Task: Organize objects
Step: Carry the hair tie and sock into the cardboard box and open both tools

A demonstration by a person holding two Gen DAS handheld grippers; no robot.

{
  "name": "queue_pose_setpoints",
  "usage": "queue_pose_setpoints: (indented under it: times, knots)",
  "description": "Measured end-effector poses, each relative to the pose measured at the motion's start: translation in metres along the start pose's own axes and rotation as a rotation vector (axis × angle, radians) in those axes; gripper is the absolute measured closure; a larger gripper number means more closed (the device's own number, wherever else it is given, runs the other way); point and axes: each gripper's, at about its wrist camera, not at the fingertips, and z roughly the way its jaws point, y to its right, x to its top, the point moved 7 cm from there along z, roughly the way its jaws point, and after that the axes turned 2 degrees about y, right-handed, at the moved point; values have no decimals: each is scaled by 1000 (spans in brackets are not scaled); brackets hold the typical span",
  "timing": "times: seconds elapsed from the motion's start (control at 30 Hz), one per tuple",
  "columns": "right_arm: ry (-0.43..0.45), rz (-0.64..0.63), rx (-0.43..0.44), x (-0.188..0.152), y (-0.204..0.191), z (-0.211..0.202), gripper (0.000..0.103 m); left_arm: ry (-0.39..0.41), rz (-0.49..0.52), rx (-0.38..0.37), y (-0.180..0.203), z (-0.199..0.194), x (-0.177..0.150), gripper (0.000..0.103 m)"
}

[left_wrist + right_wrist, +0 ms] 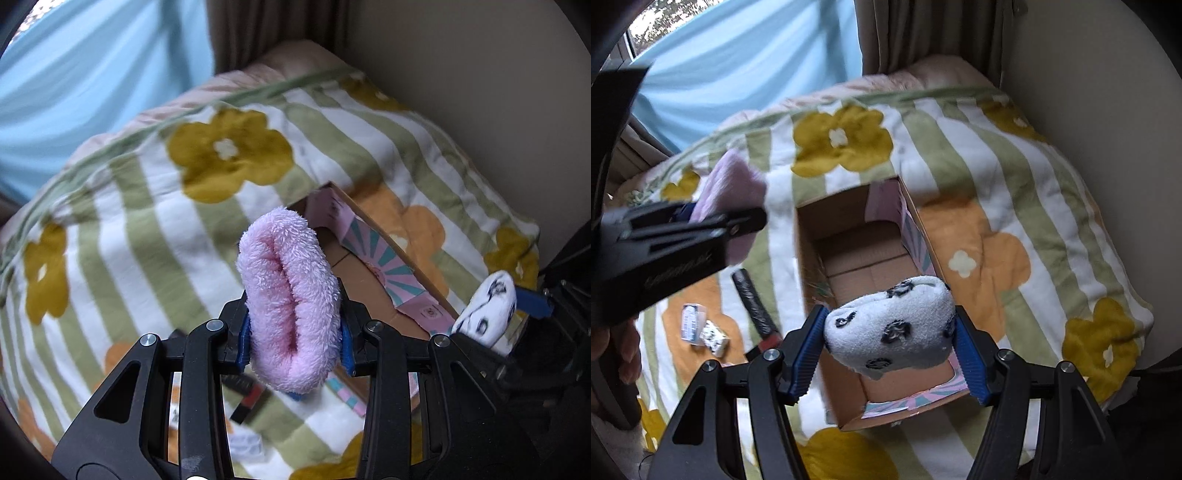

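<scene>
My left gripper is shut on a fluffy pink sock roll, held above the bed just left of an open cardboard box. In the right wrist view the same pink roll and left gripper hang at the left of the box. My right gripper is shut on a white sock roll with black spots, over the near end of the box. That white roll shows at the right edge of the left wrist view. The box looks empty inside.
The box rests on a striped blanket with yellow and orange flowers. Left of the box lie a black and red handle-shaped item and two small packets. A wall stands on the right, with curtains behind.
</scene>
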Motion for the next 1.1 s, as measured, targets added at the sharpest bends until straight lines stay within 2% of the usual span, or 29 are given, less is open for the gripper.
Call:
queue_pose_setpoints:
  times: [0.27, 0.5, 0.6, 0.9, 0.97, 1.0, 1.03, 1.07, 1.1]
  knots:
    - [-90, -9, 10, -7, 5, 65, 41, -123, 92, -35, 20, 105, 18, 70]
    - [-152, -35, 54, -24, -3, 119, 41, -233, 204, -67, 39, 187, 12, 70]
    - [-170, -48, 56, -31, -5, 137, 41, -270, 250, -76, 45, 210, 6, 70]
    - [-190, -25, 75, -38, -6, 154, 41, -314, 290, -76, 45, 233, -7, 70]
    - [-195, -4, 93, -39, -5, 155, 38, -309, 305, -69, 45, 232, -6, 70]
    - [-192, 7, 101, -40, -4, 155, 31, -310, 309, -65, 45, 232, -5, 69]
    - [-179, 20, 108, -40, -4, 153, 18, -315, 311, -66, 46, 232, -5, 67]
    - [-162, 35, 112, -40, -2, 152, 10, -316, 311, -74, 47, 232, -4, 52]
    - [-158, 43, 114, -41, -1, 151, 0, -307, 311, -72, 47, 230, -2, 10]
